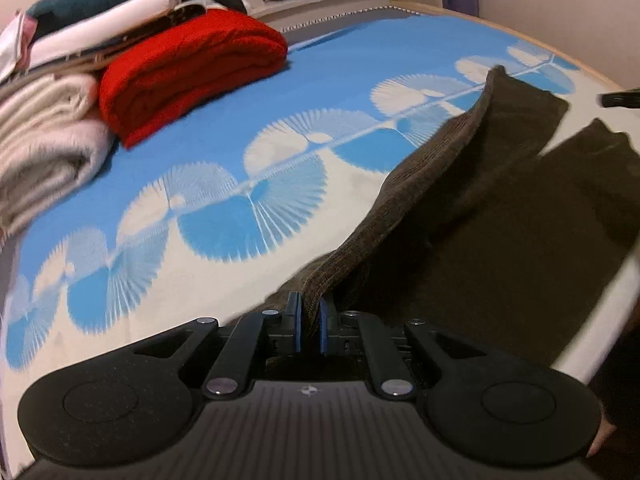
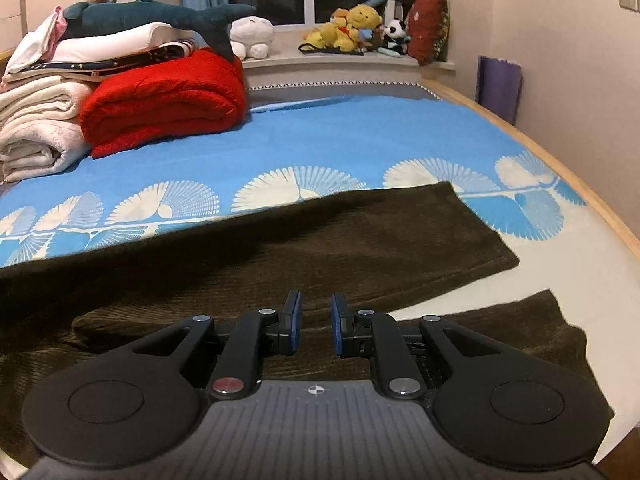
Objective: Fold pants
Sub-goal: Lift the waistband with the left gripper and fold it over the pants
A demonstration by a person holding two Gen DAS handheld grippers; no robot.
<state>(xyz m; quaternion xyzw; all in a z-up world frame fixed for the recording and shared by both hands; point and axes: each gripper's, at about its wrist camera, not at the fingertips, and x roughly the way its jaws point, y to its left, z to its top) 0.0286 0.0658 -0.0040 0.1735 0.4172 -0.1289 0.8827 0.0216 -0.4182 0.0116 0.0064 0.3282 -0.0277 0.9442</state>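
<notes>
A home bedroom: bed [image 2: 360,136], folded blankets [image 2: 160,100], plush toys [image 2: 352,28] by window.

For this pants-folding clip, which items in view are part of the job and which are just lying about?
Part of the job:
- dark brown pants
- left claw, shut on the pants
- right claw, above the pants

Just lying about:
- red blanket
- cream blankets
- shark plush
- yellow bear plush
- panda plush
</notes>
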